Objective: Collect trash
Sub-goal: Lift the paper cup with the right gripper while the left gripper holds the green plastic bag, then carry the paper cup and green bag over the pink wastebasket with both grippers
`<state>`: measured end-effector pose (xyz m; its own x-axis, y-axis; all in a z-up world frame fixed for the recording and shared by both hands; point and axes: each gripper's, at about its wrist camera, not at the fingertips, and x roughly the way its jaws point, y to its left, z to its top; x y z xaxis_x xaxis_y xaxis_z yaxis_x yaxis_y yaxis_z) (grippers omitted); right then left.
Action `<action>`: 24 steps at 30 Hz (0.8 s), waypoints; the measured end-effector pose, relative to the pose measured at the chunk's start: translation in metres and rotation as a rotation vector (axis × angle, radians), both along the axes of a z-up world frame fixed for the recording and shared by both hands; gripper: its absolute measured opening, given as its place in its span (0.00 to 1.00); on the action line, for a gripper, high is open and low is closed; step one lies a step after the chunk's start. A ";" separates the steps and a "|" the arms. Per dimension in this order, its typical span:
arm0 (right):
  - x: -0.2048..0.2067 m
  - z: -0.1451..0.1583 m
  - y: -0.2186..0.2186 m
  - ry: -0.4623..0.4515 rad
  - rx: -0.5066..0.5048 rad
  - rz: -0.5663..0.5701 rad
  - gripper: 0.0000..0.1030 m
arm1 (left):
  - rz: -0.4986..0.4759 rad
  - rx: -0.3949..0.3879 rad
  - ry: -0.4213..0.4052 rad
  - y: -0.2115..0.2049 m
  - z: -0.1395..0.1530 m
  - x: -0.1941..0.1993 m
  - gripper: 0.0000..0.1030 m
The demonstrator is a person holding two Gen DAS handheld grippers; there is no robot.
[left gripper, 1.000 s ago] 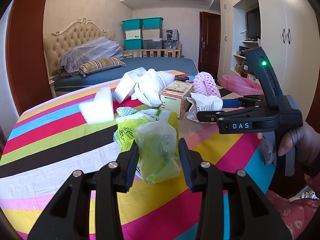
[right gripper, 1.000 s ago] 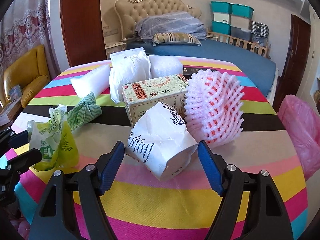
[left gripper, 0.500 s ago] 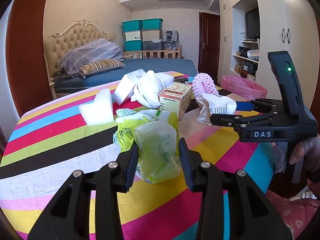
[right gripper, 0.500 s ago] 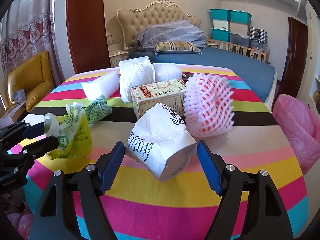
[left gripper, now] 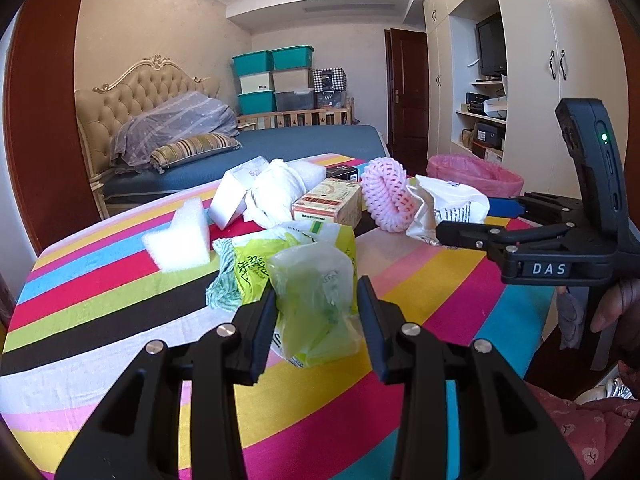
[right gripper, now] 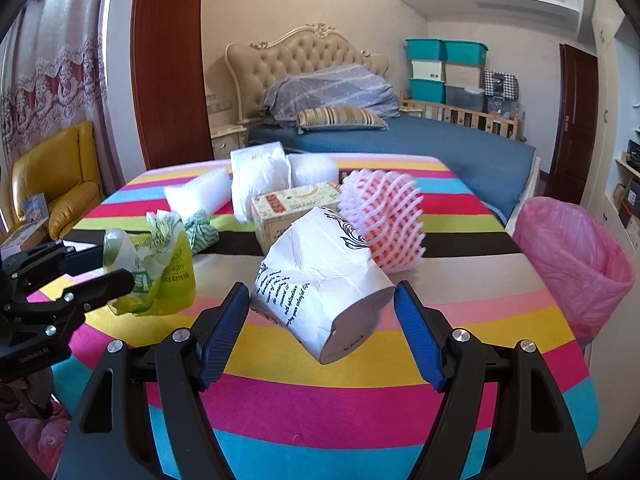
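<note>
Left gripper [left gripper: 316, 316] is clamped on a green bag [left gripper: 316, 300], its black fingers [left gripper: 262, 332] pressing the crumpled plastic from both sides, above the near part of the striped table [left gripper: 100, 320].

Right gripper [right gripper: 320, 320] grasps a white paper bag [right gripper: 316, 280] printed with black script. The blue pads [right gripper: 224, 328] sit against its sides and the bag's flat end points toward the camera, clear of the cloth. A hand [left gripper: 616, 304] holds that gripper's grip at the right edge of the left view.

Remaining on the table: a pink foam net [right gripper: 380, 224] just behind the paper bag, touching a printed box [right gripper: 292, 212]; a white wrapper [right gripper: 260, 176] behind the box; a white foam piece [left gripper: 180, 236] to the left; a green striped cloth [right gripper: 202, 232] behind the green bag.

A bin lined with a pink bag [right gripper: 572, 256] stands off the table's right edge, mouth open. Whether anything lies inside it cannot be told.

Bed [right gripper: 400, 140] beyond the table; yellow armchair [right gripper: 52, 176] at far left.
</note>
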<state>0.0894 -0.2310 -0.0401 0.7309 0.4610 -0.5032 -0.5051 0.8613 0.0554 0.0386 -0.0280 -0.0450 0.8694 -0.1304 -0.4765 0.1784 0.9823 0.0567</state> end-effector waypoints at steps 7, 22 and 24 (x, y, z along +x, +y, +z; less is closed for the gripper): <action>-0.006 0.007 -0.022 -0.027 0.028 -0.036 0.68 | -0.024 0.017 -0.019 -0.014 0.008 0.006 0.37; 0.000 0.008 -0.083 -0.042 0.082 -0.160 0.68 | -0.160 0.018 -0.024 -0.064 0.022 0.030 0.37; 0.000 0.007 -0.093 -0.044 0.087 -0.181 0.68 | -0.183 0.011 -0.016 -0.073 0.024 0.038 0.37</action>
